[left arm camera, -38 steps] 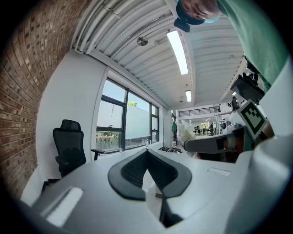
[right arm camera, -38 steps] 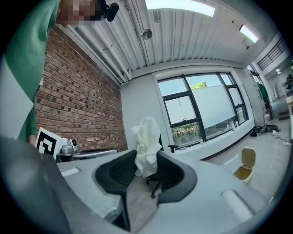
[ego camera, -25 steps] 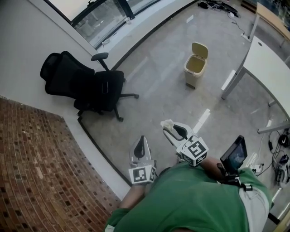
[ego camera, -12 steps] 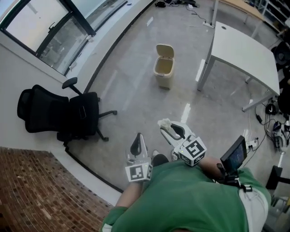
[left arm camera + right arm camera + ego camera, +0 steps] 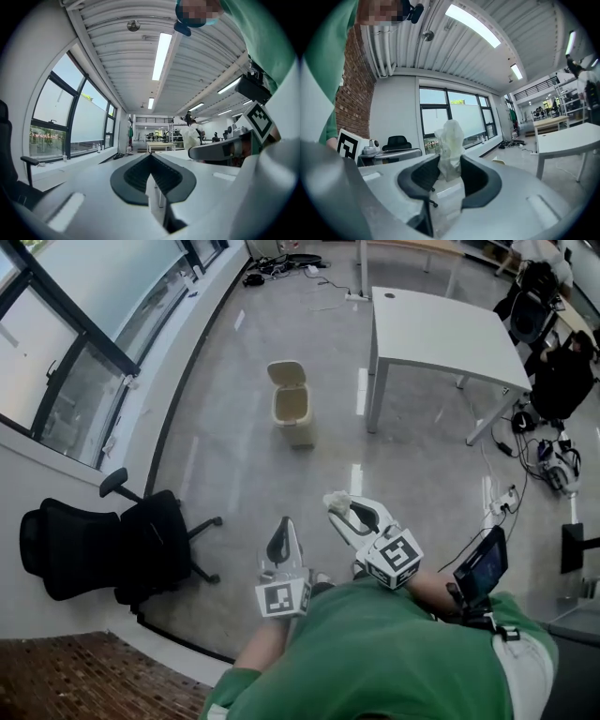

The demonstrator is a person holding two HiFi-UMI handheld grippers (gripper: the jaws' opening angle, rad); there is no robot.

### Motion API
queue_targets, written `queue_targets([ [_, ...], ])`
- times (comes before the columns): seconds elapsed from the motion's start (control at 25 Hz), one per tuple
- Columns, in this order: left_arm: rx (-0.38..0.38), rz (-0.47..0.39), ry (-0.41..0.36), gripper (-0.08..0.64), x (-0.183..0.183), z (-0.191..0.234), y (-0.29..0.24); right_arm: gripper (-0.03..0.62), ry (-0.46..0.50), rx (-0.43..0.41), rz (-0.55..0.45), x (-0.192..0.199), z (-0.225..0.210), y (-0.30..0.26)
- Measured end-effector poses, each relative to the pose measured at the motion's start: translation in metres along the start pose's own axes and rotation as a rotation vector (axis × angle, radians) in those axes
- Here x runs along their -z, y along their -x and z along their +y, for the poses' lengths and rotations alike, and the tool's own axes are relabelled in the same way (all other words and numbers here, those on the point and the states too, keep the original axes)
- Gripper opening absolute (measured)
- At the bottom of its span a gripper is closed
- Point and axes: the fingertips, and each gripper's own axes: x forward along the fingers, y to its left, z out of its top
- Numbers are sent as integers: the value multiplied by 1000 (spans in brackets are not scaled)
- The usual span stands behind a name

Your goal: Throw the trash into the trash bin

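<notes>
Carrying stage, seen mainly from the head view. Nearest, in front of the person's green shirt (image 5: 375,652), the left gripper (image 5: 284,538) points forward with its jaws pressed together and nothing between them. Just beside it, the right gripper (image 5: 345,509) pinches a crumpled white tissue (image 5: 336,499), the trash, whose upper part sticks out above the pads; the jaws stand partly apart only because the wad fills the gap. Beyond both lies bare floor (image 5: 403,474), with a black office chair (image 5: 103,545) off to the left below the windows (image 5: 84,352). Farther ahead stands the trash bin (image 5: 292,409), lid tipped open, well apart from the grippers; a white bench (image 5: 441,329) stands to its right. Judged progress: pickup done; the approach to the bin, positioning over its mouth and release remain
</notes>
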Motion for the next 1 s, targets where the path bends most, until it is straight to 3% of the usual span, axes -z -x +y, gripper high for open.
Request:
queue_targets([
  [0.6, 104, 13, 69, 6, 19, 50, 19, 133, -18, 126, 25, 25, 41, -27],
  [1.0, 92, 18, 71, 6, 23, 63, -13, 133, -19, 137, 29, 20, 16, -54],
])
